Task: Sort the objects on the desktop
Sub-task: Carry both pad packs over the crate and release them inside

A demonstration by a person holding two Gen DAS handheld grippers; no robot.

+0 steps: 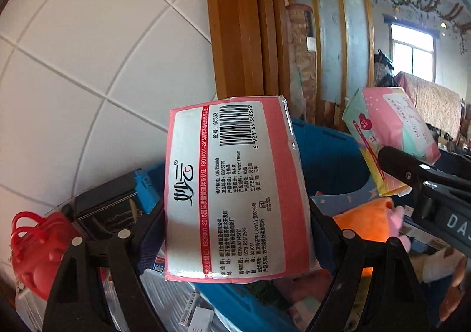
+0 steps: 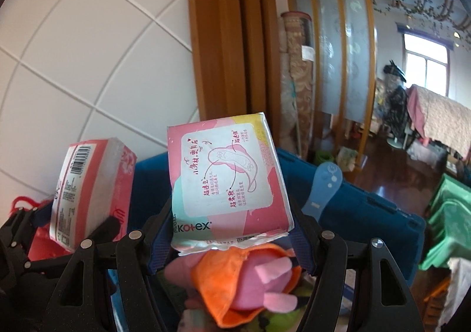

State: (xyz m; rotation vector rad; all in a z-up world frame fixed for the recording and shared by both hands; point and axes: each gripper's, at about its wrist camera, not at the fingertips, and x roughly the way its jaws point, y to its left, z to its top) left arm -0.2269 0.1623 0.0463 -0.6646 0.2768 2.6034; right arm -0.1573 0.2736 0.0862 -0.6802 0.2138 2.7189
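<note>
My left gripper [image 1: 235,231] is shut on a pink and white tissue pack [image 1: 232,184] with a barcode, held up above a blue bin [image 1: 323,155]. The pack also shows in the right wrist view [image 2: 88,190] at the left. My right gripper [image 2: 232,231] is shut on a pink Kotex pad pack [image 2: 226,184], held over the blue bin [image 2: 362,214]. That pad pack shows in the left wrist view [image 1: 391,137] at the right, gripped by the right gripper's black fingers [image 1: 412,176].
An orange and pink plush toy [image 2: 253,282] lies in the bin below the pad pack. A red plastic piece [image 1: 41,246] and a black box [image 1: 109,208] sit at the left. A white tiled wall [image 1: 88,67] and a wooden door frame [image 1: 241,22] stand behind.
</note>
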